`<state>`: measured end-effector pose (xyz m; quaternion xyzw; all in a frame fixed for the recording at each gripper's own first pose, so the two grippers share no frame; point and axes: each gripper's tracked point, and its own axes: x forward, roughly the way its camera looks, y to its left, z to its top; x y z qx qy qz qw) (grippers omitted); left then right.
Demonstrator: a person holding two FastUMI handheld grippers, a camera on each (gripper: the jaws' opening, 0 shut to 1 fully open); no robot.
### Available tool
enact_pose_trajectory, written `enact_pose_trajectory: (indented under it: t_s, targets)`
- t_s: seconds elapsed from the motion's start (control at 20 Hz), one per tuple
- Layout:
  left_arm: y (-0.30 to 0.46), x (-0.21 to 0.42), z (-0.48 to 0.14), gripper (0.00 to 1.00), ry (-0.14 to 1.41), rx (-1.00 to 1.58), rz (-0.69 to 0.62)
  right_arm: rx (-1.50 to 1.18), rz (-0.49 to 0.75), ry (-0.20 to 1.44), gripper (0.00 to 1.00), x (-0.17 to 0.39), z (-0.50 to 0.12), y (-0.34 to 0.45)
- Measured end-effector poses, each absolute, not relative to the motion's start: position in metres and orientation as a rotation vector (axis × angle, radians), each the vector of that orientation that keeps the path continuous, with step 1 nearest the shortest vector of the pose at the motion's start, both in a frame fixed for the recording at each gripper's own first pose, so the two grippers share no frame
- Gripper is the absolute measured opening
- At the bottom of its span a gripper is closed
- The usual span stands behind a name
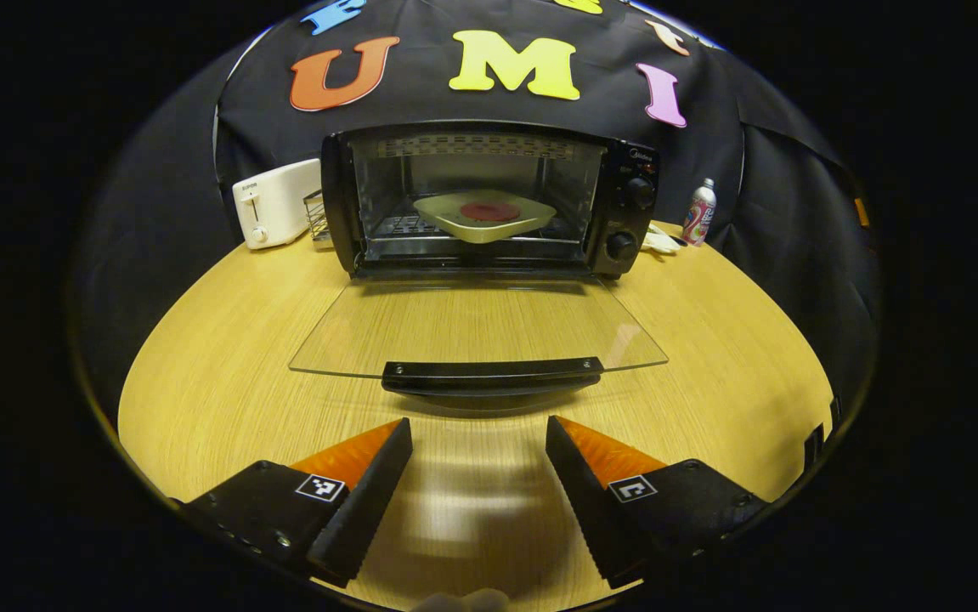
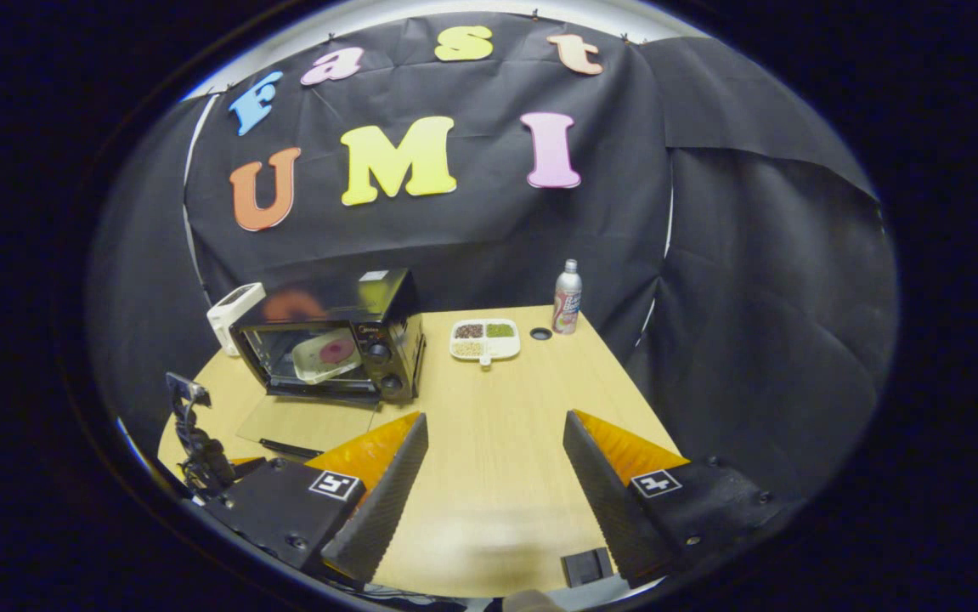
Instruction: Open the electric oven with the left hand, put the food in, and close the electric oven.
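The black electric oven (image 1: 489, 200) stands at the back of the round wooden table with its glass door (image 1: 472, 327) folded down flat. A pale plate (image 1: 455, 223) carrying a red round of food (image 1: 489, 211) rests on the rack inside. My left gripper (image 1: 478, 422) is open, just in front of the door's black handle (image 1: 493, 374) and not touching it. My right gripper (image 2: 495, 416) hangs open over the table, well to the right of the oven (image 2: 331, 340), holding nothing. The plate (image 2: 314, 361) shows through the oven's open front.
A white toaster (image 1: 274, 202) and a wire rack (image 1: 314, 214) stand left of the oven. To its right are a white divided tray of grains (image 2: 485, 338), a small dark disc (image 2: 541, 334) and a drink can (image 2: 568, 297). The table edge (image 2: 624, 374) lies close.
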<state>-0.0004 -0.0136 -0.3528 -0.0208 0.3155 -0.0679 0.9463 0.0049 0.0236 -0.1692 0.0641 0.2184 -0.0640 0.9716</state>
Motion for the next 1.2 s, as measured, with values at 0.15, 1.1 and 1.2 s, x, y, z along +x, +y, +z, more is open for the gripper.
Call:
enact_pose_trajectory:
  t_s: [0.15, 1.1, 1.2]
  targets:
    - [-0.015, 0.007, -0.362, 0.96, 0.654, -0.009, -0.133, 0.137, -0.130, 0.463, 1.00, 0.008, -0.173, 0.025]
    - [-0.016, 0.044, -0.288, 0.96, 0.540, -0.031, -0.136, 0.191, -0.086, 0.462, 0.96, 0.032, -0.171, 0.042]
    - [-0.014, 0.060, -0.267, 0.97, 0.501, -0.033, -0.142, 0.197, -0.086, 0.454, 0.96, 0.032, -0.169, 0.041]
